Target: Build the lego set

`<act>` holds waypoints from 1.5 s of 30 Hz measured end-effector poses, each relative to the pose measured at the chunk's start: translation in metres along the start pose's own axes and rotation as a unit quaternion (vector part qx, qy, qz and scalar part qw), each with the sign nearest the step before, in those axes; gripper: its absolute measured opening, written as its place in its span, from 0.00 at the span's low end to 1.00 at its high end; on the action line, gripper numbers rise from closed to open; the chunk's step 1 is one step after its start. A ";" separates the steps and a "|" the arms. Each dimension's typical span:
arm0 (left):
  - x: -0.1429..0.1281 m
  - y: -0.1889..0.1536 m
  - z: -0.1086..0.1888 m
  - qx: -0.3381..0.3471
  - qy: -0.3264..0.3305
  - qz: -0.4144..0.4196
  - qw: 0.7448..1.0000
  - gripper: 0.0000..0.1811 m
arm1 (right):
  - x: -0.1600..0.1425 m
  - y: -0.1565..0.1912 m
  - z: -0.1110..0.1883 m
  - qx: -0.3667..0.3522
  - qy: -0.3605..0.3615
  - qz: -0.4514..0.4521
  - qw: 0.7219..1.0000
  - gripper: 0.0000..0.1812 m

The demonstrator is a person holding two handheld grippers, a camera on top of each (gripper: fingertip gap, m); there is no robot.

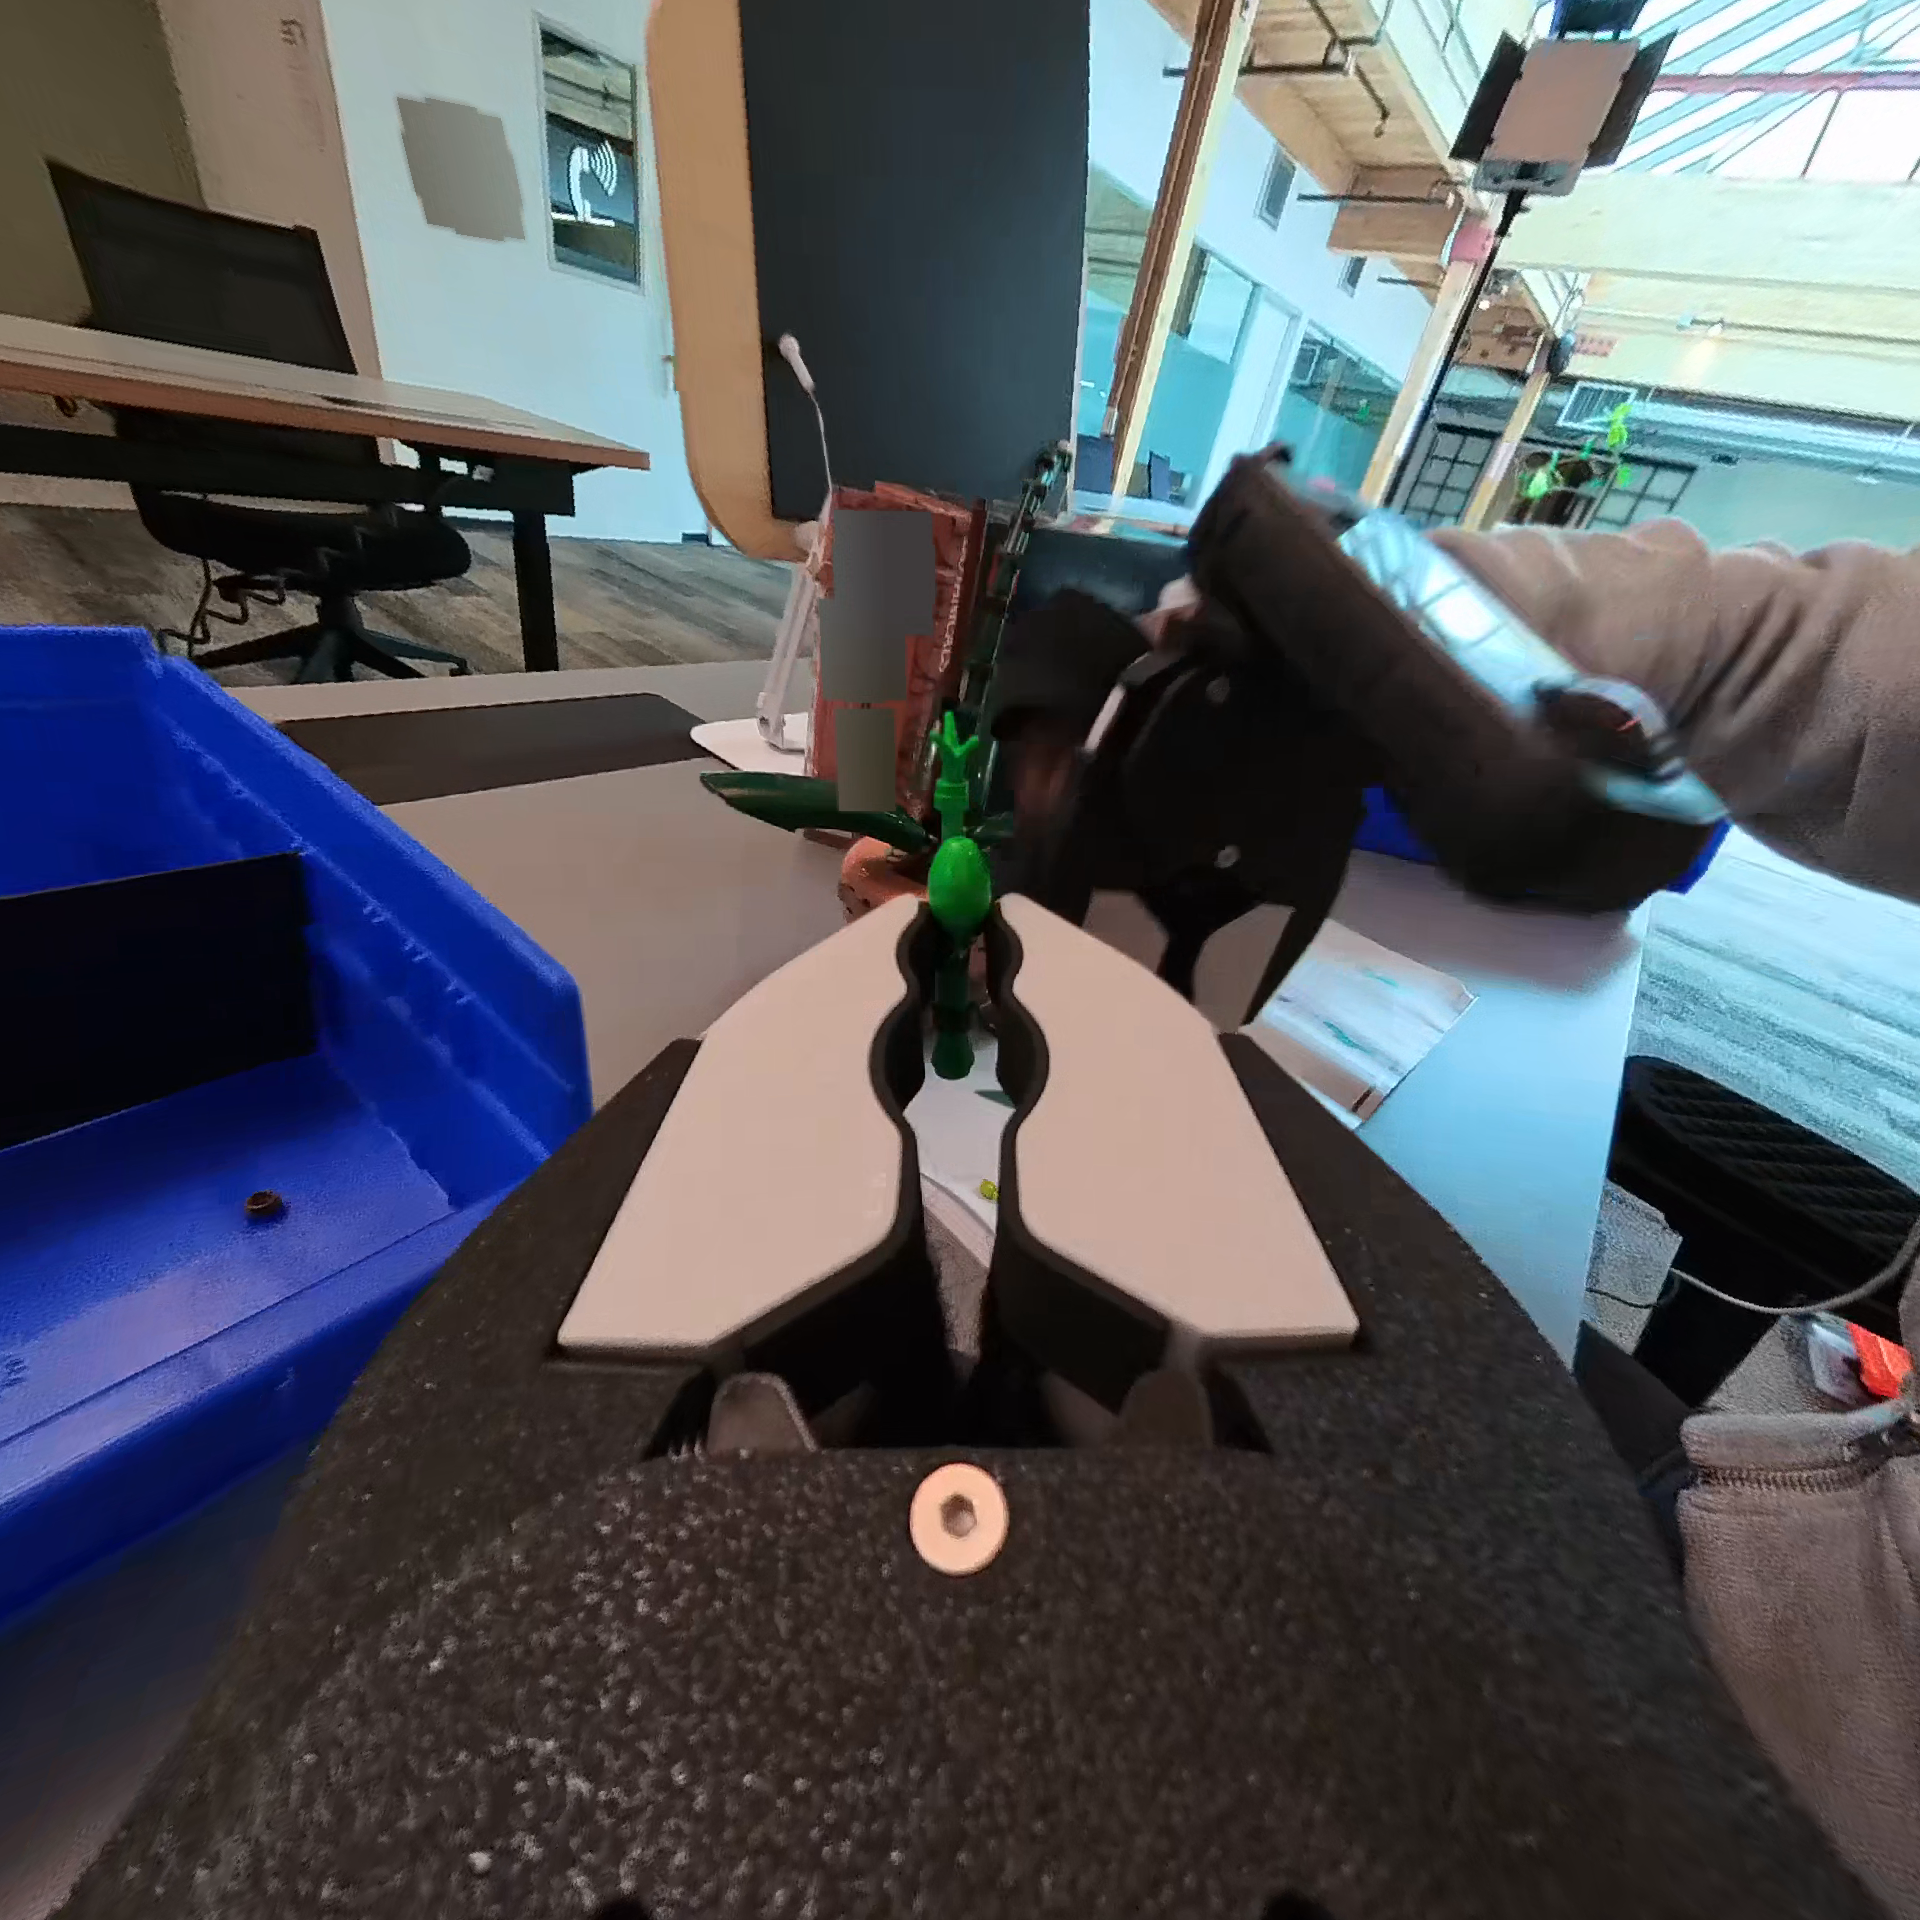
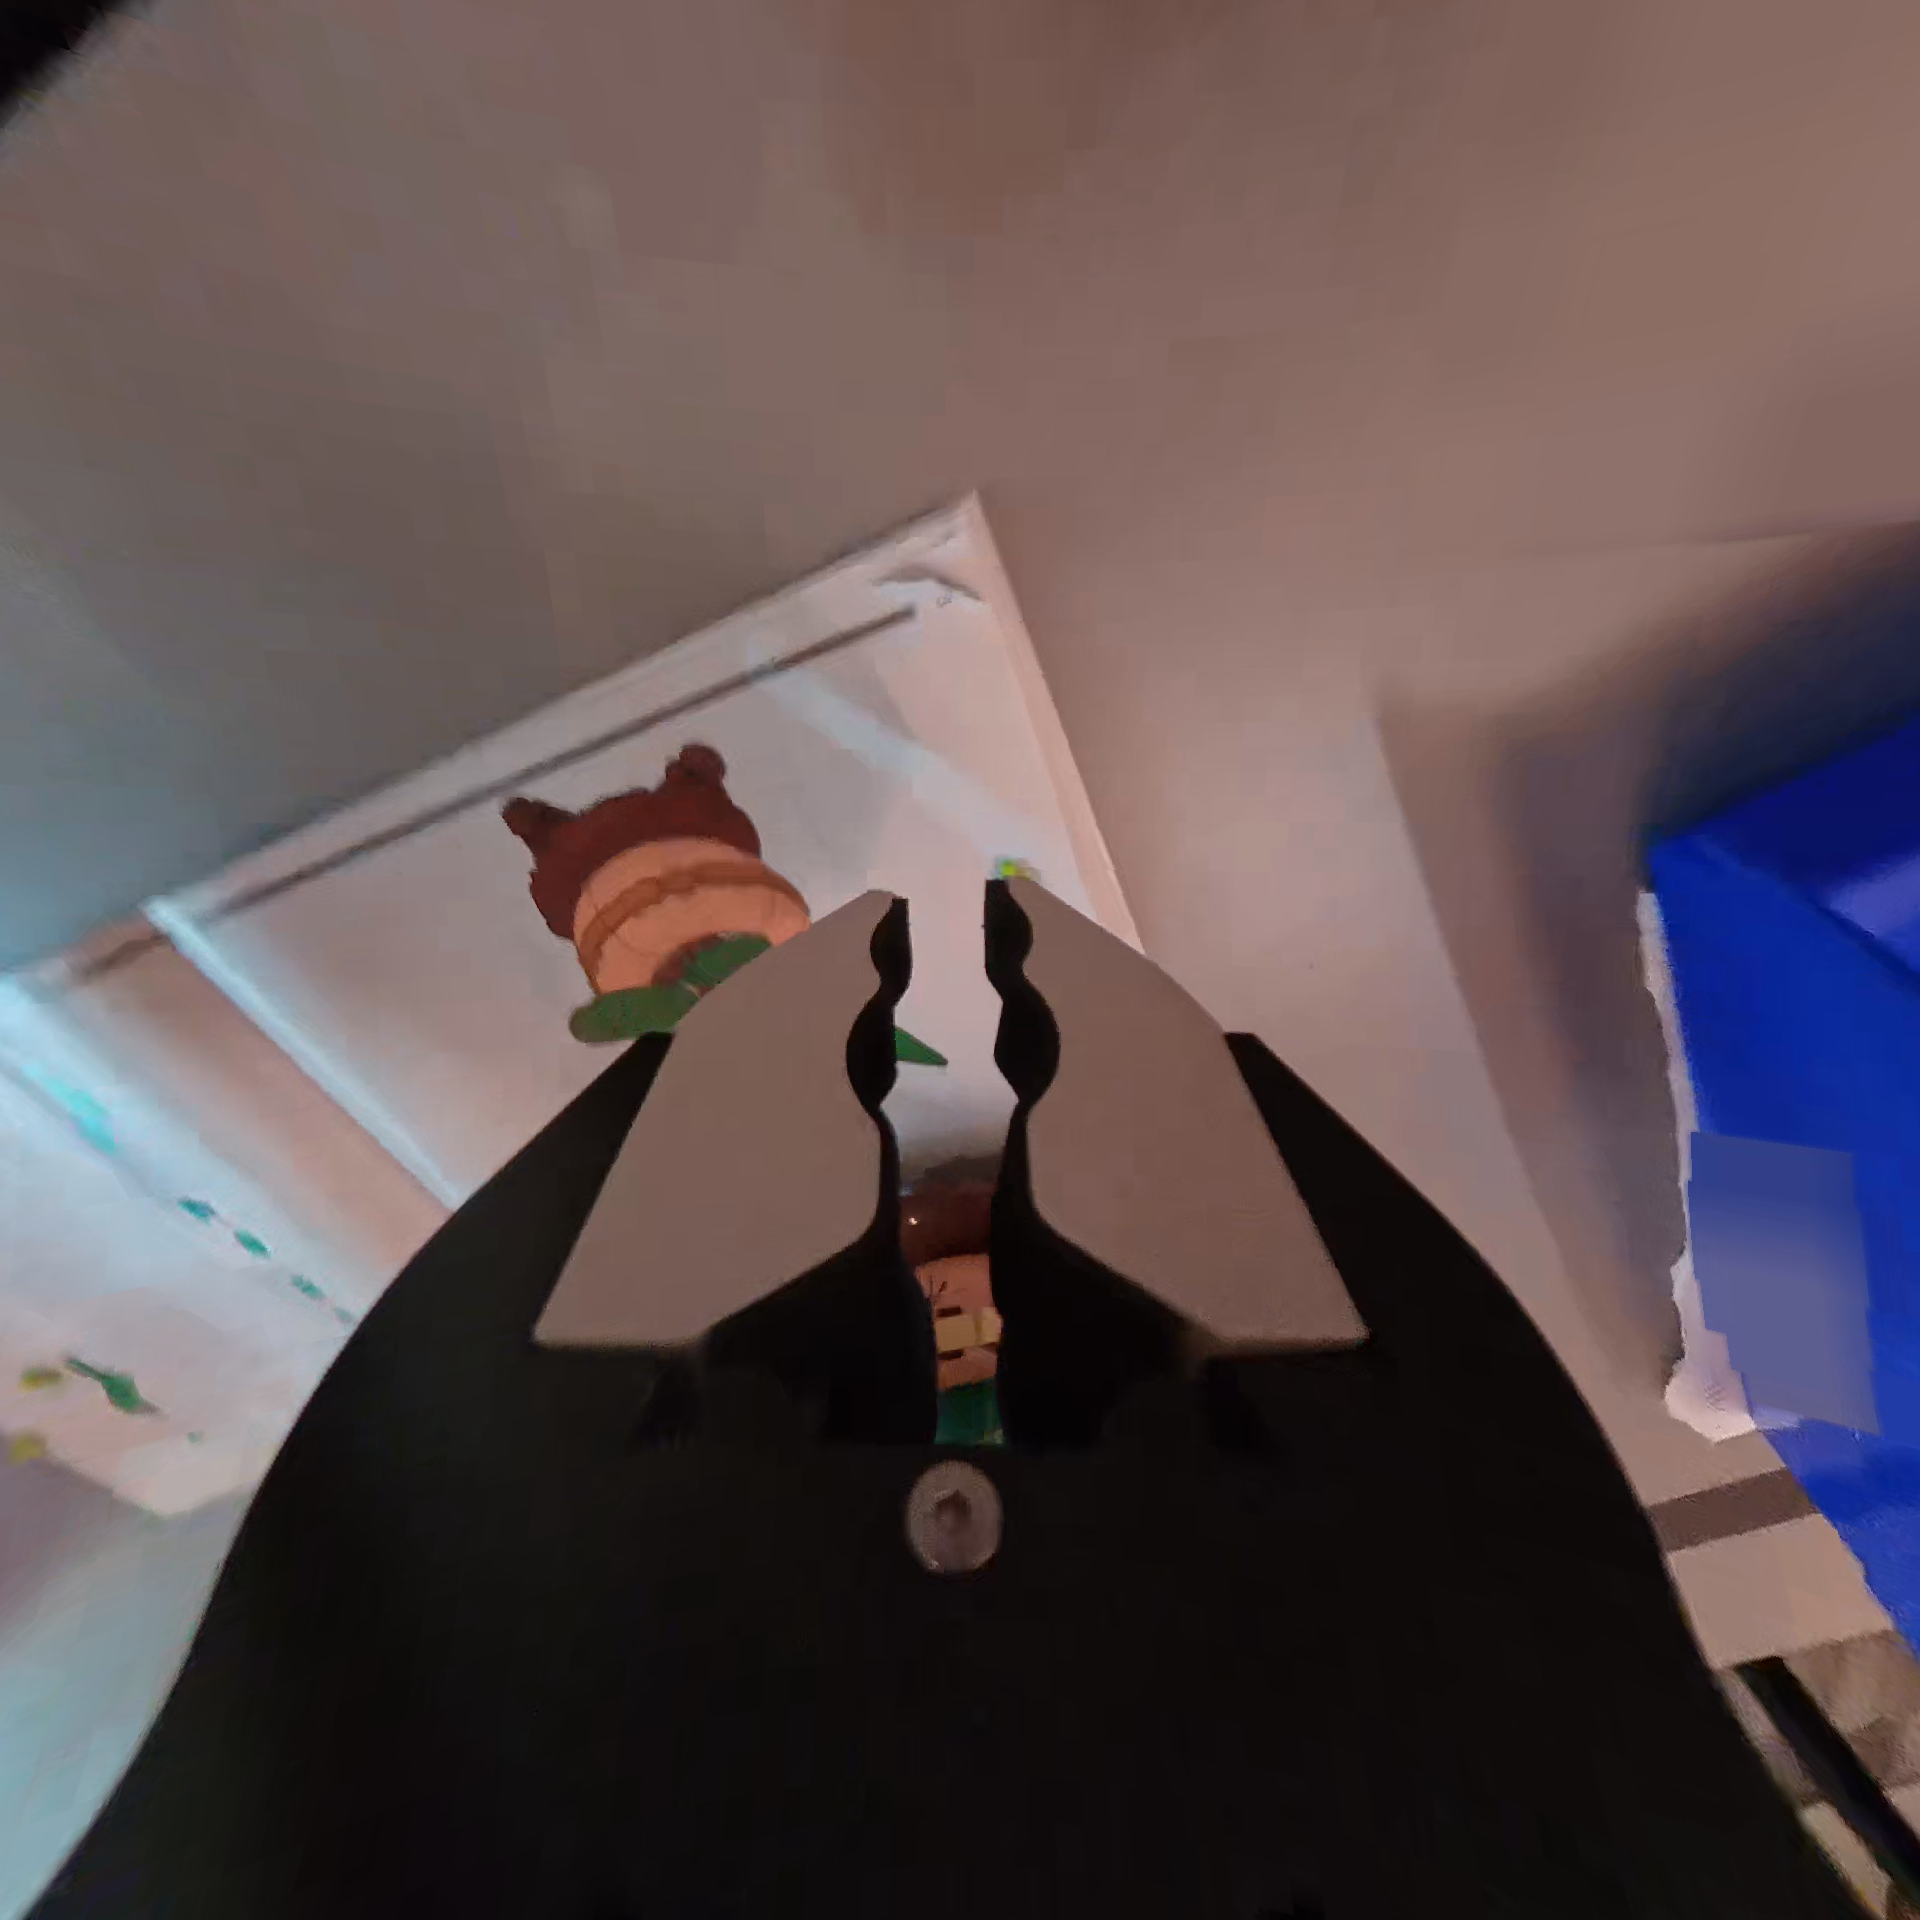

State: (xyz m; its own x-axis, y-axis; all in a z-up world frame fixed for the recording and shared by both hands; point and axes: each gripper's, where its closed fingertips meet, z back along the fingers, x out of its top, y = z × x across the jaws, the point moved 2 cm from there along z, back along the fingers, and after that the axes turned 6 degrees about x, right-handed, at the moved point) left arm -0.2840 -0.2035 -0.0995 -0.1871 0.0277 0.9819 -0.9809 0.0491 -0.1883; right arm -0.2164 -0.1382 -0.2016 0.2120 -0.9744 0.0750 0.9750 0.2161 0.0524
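Green plastic lego stem with a bud (image 1: 954, 904) stands upright, pinched in the closed left gripper (image 1: 956, 935), just before the terracotta lego pot (image 1: 868, 878); the empty right gripper (image 2: 943, 914), slightly parted, hovers above the pot.

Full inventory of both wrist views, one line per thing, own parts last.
green stem piece: 1, green with a bright bud, upright, clamped between the left fingers
potted plant model: 1, tan-brown pot with dark green leaves, on the table behind the stem
instruction booklet: 1, white, open on the table under the right gripper
blue bin: 1, left of the left gripper, black divider inside
small brown piece: 1, on the bin floor
red box: 1, standing behind the model
table: 1, grey
left gripper: black, grey fingers, shut on the stem
right gripper: open, empty, above the booklet
sleeve: 1, grey, person's arm holding the right gripper
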 end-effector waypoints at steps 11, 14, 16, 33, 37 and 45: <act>0.011 0.009 0.016 0.002 -0.036 0.015 0.999 0.04 | -0.015 -0.018 -0.025 0.016 0.040 0.032 0.999 0.06; 0.011 0.007 0.015 0.001 -0.034 0.013 0.999 0.04 | -0.013 -0.017 -0.033 0.019 0.039 0.039 0.998 0.05; 0.012 0.007 0.014 0.002 -0.034 0.011 0.999 0.04 | -0.010 -0.018 -0.034 0.011 0.035 0.051 0.998 0.02; -0.044 -0.126 -0.050 -0.307 0.153 0.100 0.934 0.04 | -0.026 0.102 0.094 -0.558 0.031 -0.069 0.827 0.02; -0.082 -0.146 -0.082 -0.289 0.238 0.113 0.920 0.04 | -0.030 0.132 0.071 -0.626 0.103 -0.033 0.772 0.02; -0.138 -0.153 -0.100 -0.227 0.372 0.101 0.894 0.04 | -0.038 0.139 0.026 -0.648 0.101 0.031 0.754 0.02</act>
State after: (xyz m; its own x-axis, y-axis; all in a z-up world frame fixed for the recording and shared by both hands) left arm -0.1024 -0.1155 -0.2082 -0.1051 0.7305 0.6747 -0.7768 0.3633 -0.5144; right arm -0.0910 -0.0698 -0.1717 0.1388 -0.9826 -0.1231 0.1819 0.1475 -0.9722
